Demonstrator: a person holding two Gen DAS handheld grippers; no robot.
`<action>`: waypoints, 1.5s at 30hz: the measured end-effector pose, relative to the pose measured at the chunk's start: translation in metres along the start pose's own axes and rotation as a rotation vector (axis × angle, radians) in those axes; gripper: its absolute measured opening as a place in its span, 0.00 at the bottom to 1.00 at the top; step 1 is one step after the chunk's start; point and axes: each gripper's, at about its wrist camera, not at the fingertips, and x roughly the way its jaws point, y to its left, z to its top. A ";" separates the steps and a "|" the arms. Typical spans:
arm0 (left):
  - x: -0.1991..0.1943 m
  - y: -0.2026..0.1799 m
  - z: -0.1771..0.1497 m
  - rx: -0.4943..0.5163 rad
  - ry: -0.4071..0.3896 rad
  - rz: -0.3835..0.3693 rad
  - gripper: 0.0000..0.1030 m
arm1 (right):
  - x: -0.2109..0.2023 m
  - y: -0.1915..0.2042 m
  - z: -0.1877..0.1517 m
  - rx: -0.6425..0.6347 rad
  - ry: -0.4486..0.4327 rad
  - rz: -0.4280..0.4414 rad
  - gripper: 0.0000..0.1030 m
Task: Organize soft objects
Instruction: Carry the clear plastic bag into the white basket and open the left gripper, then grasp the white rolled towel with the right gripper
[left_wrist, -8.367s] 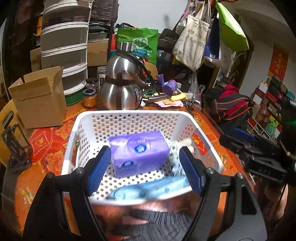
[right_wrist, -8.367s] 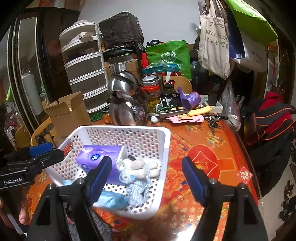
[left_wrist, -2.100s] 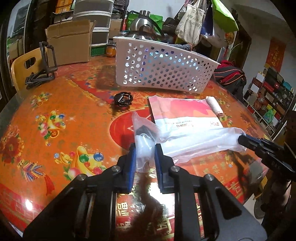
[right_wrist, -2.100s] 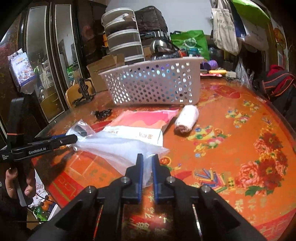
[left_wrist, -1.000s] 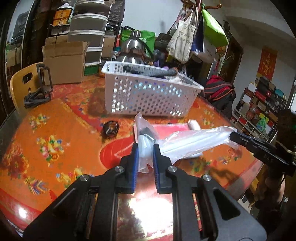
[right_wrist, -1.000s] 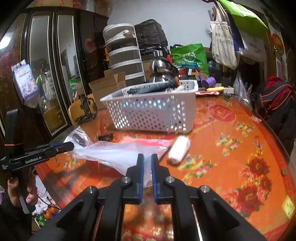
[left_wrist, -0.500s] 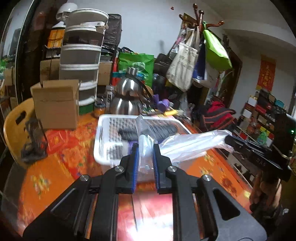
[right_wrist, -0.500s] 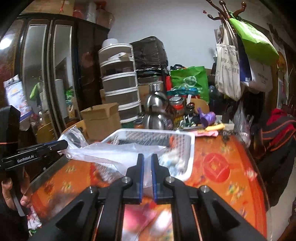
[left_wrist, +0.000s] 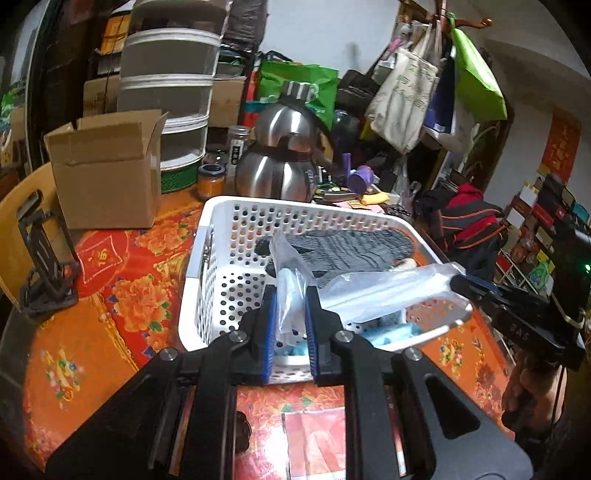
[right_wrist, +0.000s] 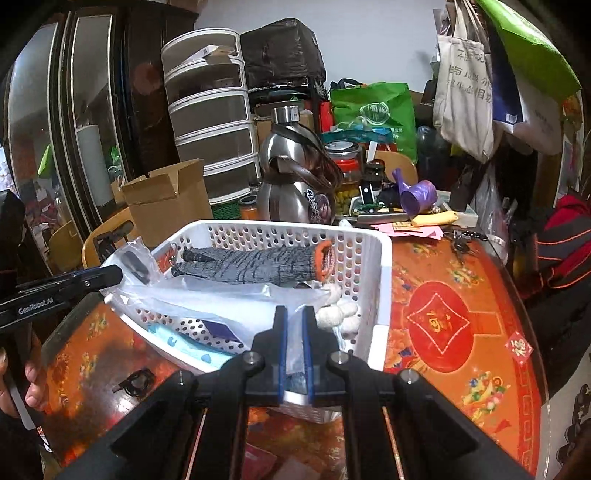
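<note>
Left wrist: plastic bag (left_wrist: 373, 291) stretched between both clamped grippers (left_wrist: 290, 325) over basket (left_wrist: 192, 273).

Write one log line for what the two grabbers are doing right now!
left gripper: shut on clear plastic bag | right gripper: shut on same bag | bag: stretched above white perforated plastic basket | grey knitted glove: inside basket

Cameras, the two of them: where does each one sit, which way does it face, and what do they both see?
Left wrist: sits on the left gripper, looking along its fingers across the white basket toward the kettle; the right gripper and a hand show at right.
Right wrist: sits on the right gripper, facing the same basket from its other corner; the left gripper and fingers show at left.
Shared: basket, grey sock, clear plastic bag stretched between both grippers, kettle, cardboard box.
</note>
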 end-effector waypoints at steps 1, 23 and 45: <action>0.003 0.001 -0.001 -0.004 0.003 -0.001 0.13 | 0.002 -0.001 -0.001 -0.003 -0.001 0.001 0.06; -0.009 0.007 -0.014 0.006 -0.033 0.063 0.82 | -0.014 -0.012 -0.011 0.038 -0.032 -0.113 0.78; -0.047 0.029 -0.145 -0.014 0.098 0.193 0.86 | -0.048 0.010 -0.135 0.099 0.108 -0.057 0.83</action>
